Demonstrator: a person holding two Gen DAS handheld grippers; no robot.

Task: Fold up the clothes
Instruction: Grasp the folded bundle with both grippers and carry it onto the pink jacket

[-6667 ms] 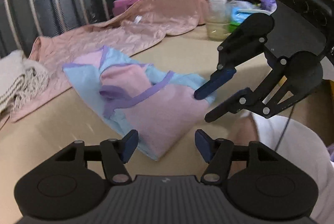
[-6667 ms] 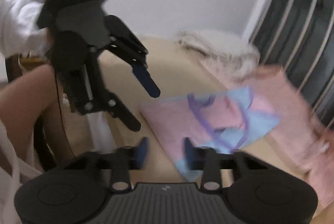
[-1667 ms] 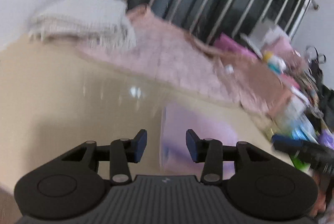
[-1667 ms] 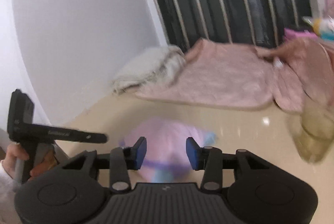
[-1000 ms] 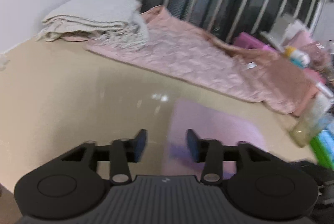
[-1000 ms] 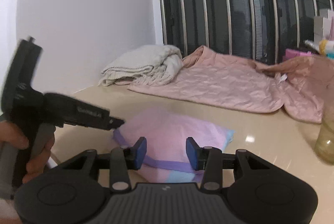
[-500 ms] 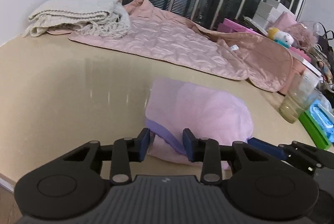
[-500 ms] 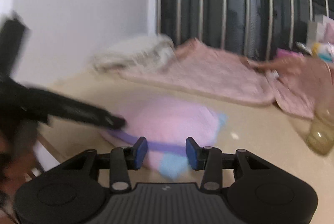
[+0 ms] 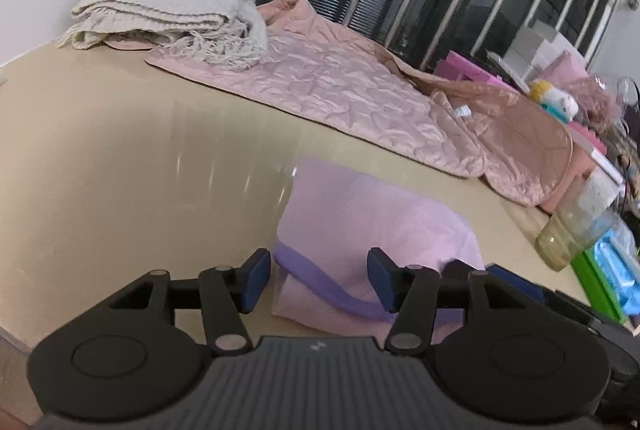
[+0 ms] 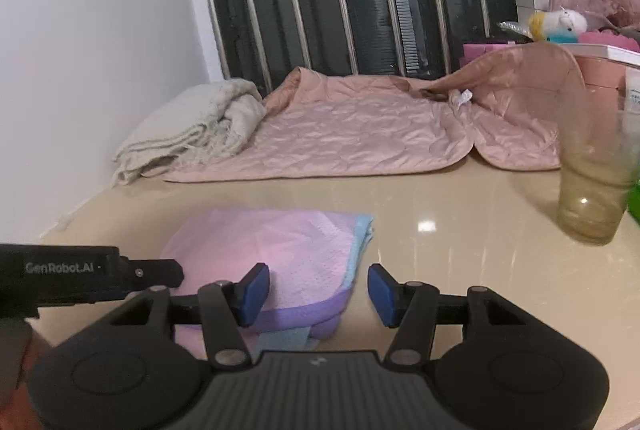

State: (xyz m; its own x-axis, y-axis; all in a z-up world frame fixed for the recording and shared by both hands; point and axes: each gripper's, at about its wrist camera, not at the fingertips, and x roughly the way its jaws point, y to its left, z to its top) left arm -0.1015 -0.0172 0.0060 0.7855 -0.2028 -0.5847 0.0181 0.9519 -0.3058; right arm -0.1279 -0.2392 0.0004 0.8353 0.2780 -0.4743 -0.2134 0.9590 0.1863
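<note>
Pink-and-blue garment (image 10: 280,250) sits folded into a compact pad on the bench (image 9: 120,157), near its front edge, purple trim (image 9: 320,282) along the side facing me. Looks like this piece is basically done: layers stacked, no loose sleeve or flap visible from either wrist view.

My left gripper (image 9: 318,280) is opening; the garment's near edge lies between the fingers but the pads aren't pressing on it, so nothing is held. My right gripper (image 10: 318,290) is opening too, straddling the garment's right corner, also gripping nothing.

Left to do, my guess: maybe flatten the slightly puffed top. Behind it, the pink quilt (image 10: 360,133) lies spread and unfolded, likely next. The cream blanket (image 9: 172,9) at the back left is already folded.
</note>
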